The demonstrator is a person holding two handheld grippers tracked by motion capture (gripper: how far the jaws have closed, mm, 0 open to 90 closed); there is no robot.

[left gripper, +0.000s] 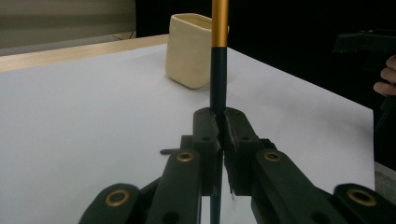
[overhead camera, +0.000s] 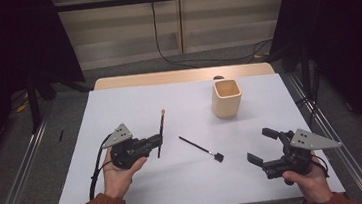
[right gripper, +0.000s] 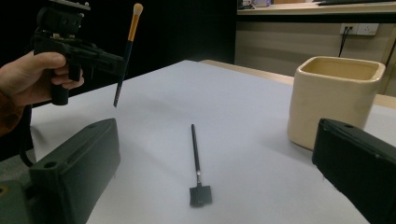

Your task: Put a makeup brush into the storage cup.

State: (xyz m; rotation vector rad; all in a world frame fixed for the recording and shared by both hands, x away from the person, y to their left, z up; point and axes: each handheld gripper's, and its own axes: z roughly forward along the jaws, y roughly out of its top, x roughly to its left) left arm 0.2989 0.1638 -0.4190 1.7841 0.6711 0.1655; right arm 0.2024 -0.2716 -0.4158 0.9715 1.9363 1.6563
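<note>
My left gripper [overhead camera: 159,141] is shut on a thin makeup brush [overhead camera: 161,132] with a dark handle, a gold ferrule and a pale tip, and holds it upright above the white table [overhead camera: 134,106]. In the left gripper view the brush [left gripper: 218,70] rises straight from the closed jaws. From the right gripper view the same brush [right gripper: 125,56] hangs in the air at the left. A second black brush [overhead camera: 201,148] with a small flat head lies on the table between the grippers. My right gripper [overhead camera: 262,147] stands open at the front right, with nothing in it.
A cream square cup [overhead camera: 226,98] stands upright at the back right of the table, its mouth open. The table's wooden far edge [overhead camera: 181,76] borders a gap to the wall. Metal rails [overhead camera: 321,118] run along both sides.
</note>
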